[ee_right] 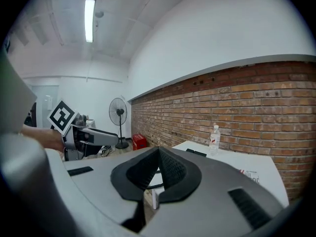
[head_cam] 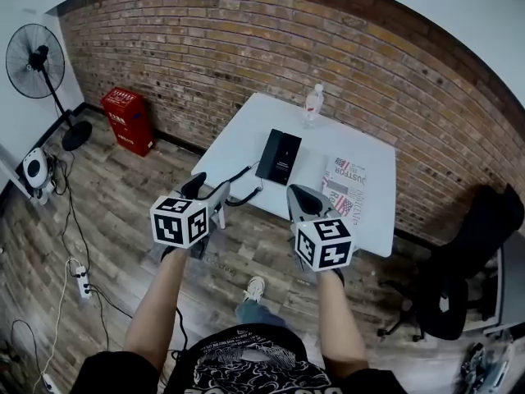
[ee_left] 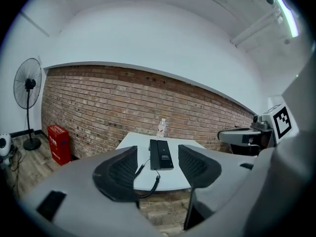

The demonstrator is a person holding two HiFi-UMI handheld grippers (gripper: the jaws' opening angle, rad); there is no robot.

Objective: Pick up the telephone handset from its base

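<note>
**Both grippers hovering short of the table, handset lying on its base**

The head view is taking in the whole layout: the white table (head_cam: 238,142) standing against the brick wall (head_cam: 205,56), with the black telephone (head_cam: 279,156) lying near its middle, a water bottle (head_cam: 313,103) behind it and a printed paper (head_cam: 344,185) to its right. The handset is resting on the base, and its coiled cord (head_cam: 243,195) is hanging over the table's near edge. Only this view is showing the dark office chair (head_cam: 467,261) at the right.

The left gripper view is looking straight at the telephone, framing it far off in the gap between the jaws; here the handset is showing as the left half of the black slab. The right gripper view is catching only a corner of the telephone, but it is showing the ceiling light strip (ee_right: 89,19) and the standing fan (ee_right: 118,117).

Both bare forearms are reaching forward side by side, level with each other. The left gripper (head_cam: 203,190) and the right gripper (head_cam: 300,195) are pointing at the table and tilting slightly down, both short of its near edge and apart from the telephone. The left gripper's jaws are standing wide apart with nothing in them. The right gripper's jaws are meeting at their tips, holding nothing.
</note>
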